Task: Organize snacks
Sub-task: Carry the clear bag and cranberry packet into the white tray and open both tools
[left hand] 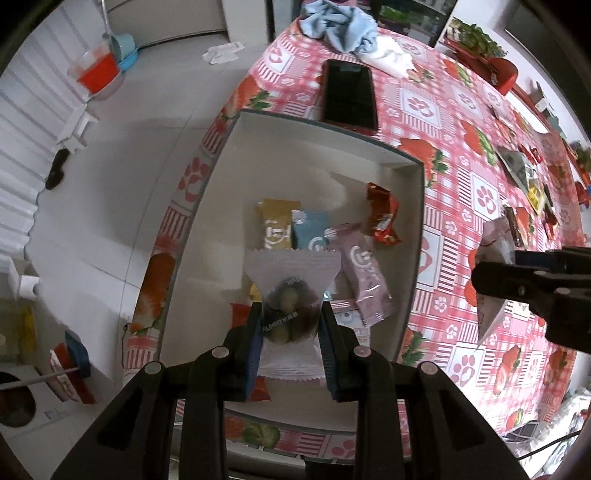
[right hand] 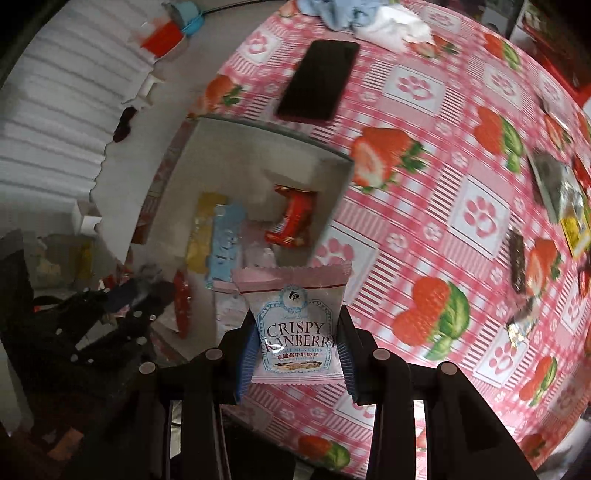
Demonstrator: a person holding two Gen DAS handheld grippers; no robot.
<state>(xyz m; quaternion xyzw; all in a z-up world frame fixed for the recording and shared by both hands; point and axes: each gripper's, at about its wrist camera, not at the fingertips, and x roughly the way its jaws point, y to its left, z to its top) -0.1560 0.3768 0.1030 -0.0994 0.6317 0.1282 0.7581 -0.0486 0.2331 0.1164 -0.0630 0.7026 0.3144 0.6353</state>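
Observation:
My left gripper (left hand: 290, 317) is shut on a clear snack packet (left hand: 288, 280) with dark and green pieces, held above a white box (left hand: 218, 177). The box holds yellow (left hand: 275, 225), blue (left hand: 308, 230), pink (left hand: 364, 277) and red (left hand: 382, 216) snack packets. My right gripper (right hand: 295, 332) is shut on a pink Crispy Cranberry packet (right hand: 295, 317), held over the tablecloth beside the box's (right hand: 177, 166) right corner. The right gripper also shows at the right edge of the left wrist view (left hand: 491, 284). The left gripper shows dark and blurred at the left of the right wrist view (right hand: 125, 299).
A black phone (left hand: 349, 94) lies behind the box on the strawberry tablecloth (left hand: 454, 122). A blue cloth (left hand: 340, 24) lies at the far end. Several loose snacks (right hand: 561, 199) lie at the right of the table. The table edge and floor are left of the box.

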